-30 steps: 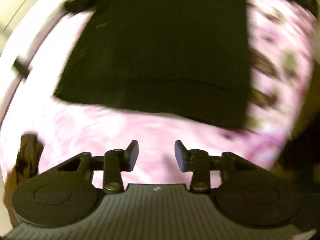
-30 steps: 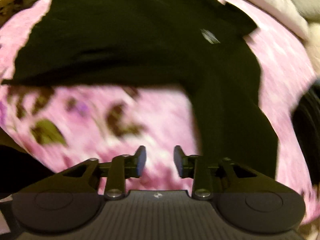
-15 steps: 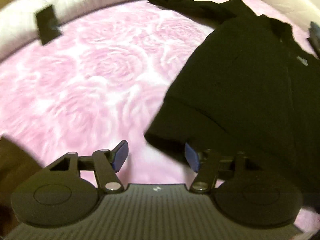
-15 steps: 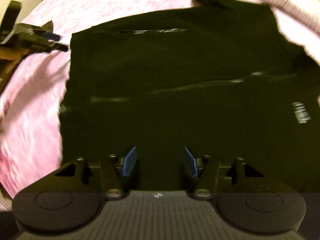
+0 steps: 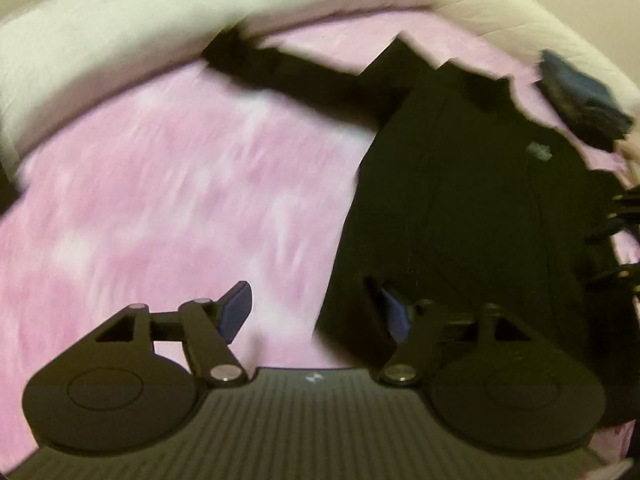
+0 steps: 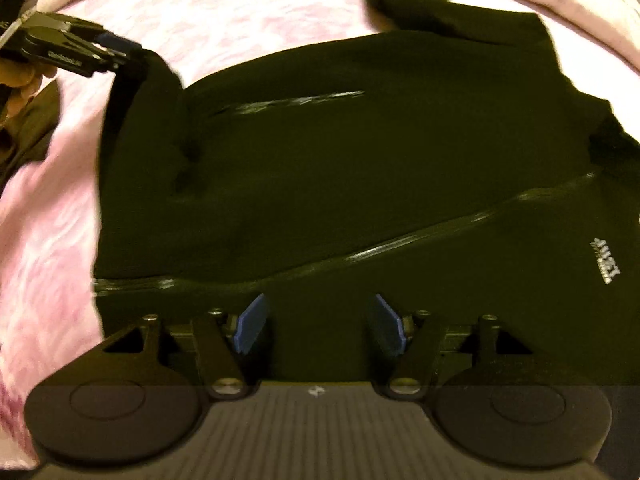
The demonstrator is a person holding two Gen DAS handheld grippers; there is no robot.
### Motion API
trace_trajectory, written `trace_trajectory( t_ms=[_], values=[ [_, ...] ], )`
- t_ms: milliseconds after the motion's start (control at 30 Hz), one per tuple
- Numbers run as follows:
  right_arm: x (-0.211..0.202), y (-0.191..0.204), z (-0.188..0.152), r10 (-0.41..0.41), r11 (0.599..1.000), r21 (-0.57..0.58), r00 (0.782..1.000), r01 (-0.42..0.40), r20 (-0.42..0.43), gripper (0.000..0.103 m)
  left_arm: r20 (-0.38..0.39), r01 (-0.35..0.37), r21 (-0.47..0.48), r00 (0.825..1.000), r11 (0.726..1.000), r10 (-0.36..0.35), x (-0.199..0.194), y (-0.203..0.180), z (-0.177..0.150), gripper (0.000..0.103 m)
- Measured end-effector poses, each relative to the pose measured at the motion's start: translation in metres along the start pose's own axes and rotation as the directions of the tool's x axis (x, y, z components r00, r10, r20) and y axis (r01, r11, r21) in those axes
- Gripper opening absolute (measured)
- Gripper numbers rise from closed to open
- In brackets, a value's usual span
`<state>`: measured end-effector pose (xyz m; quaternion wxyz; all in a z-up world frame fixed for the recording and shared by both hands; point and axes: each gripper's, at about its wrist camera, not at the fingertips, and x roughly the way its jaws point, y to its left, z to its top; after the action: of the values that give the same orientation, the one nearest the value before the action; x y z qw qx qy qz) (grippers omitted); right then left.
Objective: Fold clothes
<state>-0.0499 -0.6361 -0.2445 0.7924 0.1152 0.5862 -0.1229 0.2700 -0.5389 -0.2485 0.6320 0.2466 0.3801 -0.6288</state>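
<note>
Lying flat on the pink bedspread (image 5: 152, 208), the black shirt (image 6: 320, 184) sits under both wide-open tools, left gripper (image 5: 316, 312) at its hem corner, right gripper (image 6: 318, 322) mid-hem; blur suggests a rushed grab could bunch fabric.

Jacket (image 6: 360, 168): black cloth, matt, with a glossy zip line and small white printed logo.
Blanket (image 5: 160, 208): pink cloth, soft, mottled rose pattern.
Right gripper (image 6: 318, 322): matt black plastic, ribbed body, blue pads (image 6: 250, 324), shiny metal pivot pins.
</note>
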Motion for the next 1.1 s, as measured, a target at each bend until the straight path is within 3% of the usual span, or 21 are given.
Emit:
trace_trajectory(
  t_ms=[100, 133, 200, 267, 333, 433, 567, 667, 700, 767, 800, 833, 900, 967, 1033, 1100],
  values=[
    [0.002, -0.024, 0.014, 0.002, 1.0, 0.022, 1.0, -0.003, 0.026, 0.065, 0.0, 0.145, 0.056, 0.989, 0.988, -0.145, 0.007, 0.005, 0.047, 0.067],
    [0.004, -0.032, 0.019, 0.009, 1.0, 0.015, 0.999, -0.01, 0.033, 0.069, -0.008, 0.144, 0.071, 0.99, 0.987, -0.144, 0.008, 0.008, 0.062, 0.069],
    [0.012, -0.05, 0.026, 0.02, 1.0, -0.007, 0.999, -0.02, 0.036, 0.071, 0.022, -0.001, 0.12, 1.0, 0.993, -0.001, 0.009, 0.011, 0.086, 0.072],
    [0.022, -0.065, 0.029, 0.035, 0.999, -0.014, 0.999, -0.035, 0.025, 0.071, 0.039, -0.102, 0.19, 0.995, 0.976, 0.096, 0.03, 0.009, 0.107, 0.073],
    [0.03, -0.083, 0.032, 0.045, 0.999, 0.011, 0.999, -0.045, 0.025, 0.071, 0.063, -0.202, 0.257, 0.979, 0.945, 0.192, 0.051, 0.007, 0.129, 0.075],
    [0.037, -0.106, 0.031, 0.042, 0.997, 0.059, 0.999, -0.044, 0.029, 0.071, 0.097, -0.328, 0.353, 0.944, 0.876, 0.314, 0.09, 0.003, 0.162, 0.076],
    [0.037, -0.134, 0.019, 0.029, 0.991, 0.132, 0.999, -0.033, 0.03, 0.071, 0.09, -0.332, 0.21, 0.943, 0.92, 0.32, 0.133, 0.021, 0.204, 0.075],
    [0.038, -0.147, 0.005, 0.007, 0.987, 0.163, 1.0, -0.01, 0.018, 0.071, 0.054, -0.347, 0.075, 0.937, 0.935, 0.344, 0.16, 0.045, 0.229, 0.075],
    [0.039, -0.152, 0.001, 0.004, 0.984, 0.176, 1.0, -0.006, 0.011, 0.071, 0.009, -0.35, 0.05, 0.937, 0.935, 0.35, 0.174, 0.053, 0.234, 0.069],
    [0.037, -0.162, -0.009, 0.0, 0.978, 0.207, 1.0, 0.0, 0.002, 0.071, -0.067, -0.305, 0.004, 0.95, 0.952, 0.305, 0.191, 0.064, 0.238, 0.036],
    [0.038, -0.164, -0.012, -0.002, 0.976, 0.22, 1.0, 0.002, -0.003, 0.071, -0.101, -0.265, -0.031, 0.96, 0.964, 0.261, 0.197, 0.071, 0.24, 0.014],
    [0.039, -0.167, -0.015, -0.003, 0.973, 0.231, 1.0, 0.005, -0.007, 0.071, -0.104, -0.234, -0.064, 0.968, 0.97, 0.227, 0.195, 0.073, 0.243, 0.004],
    [0.041, -0.171, -0.018, -0.005, 0.969, 0.246, 1.0, 0.007, -0.01, 0.071, -0.074, -0.148, -0.175, 0.988, 0.973, 0.136, 0.182, 0.079, 0.253, 0.003],
    [0.041, -0.171, -0.02, -0.009, 0.968, 0.251, 1.0, 0.011, -0.008, 0.071, 0.032, -0.028, -0.355, 0.999, 0.935, 0.043, 0.159, 0.094, 0.268, 0.002],
    [0.041, -0.17, -0.018, -0.012, 0.971, 0.24, 1.0, 0.013, -0.003, 0.071, 0.197, 0.097, -0.495, 0.98, 0.863, 0.003, 0.129, 0.114, 0.288, 0.002],
    [0.04, -0.171, -0.014, -0.016, 0.974, 0.224, 1.0, 0.015, 0.004, 0.071, 0.356, 0.205, -0.572, 0.934, 0.794, 0.015, 0.099, 0.134, 0.311, 0.002]
  ],
)
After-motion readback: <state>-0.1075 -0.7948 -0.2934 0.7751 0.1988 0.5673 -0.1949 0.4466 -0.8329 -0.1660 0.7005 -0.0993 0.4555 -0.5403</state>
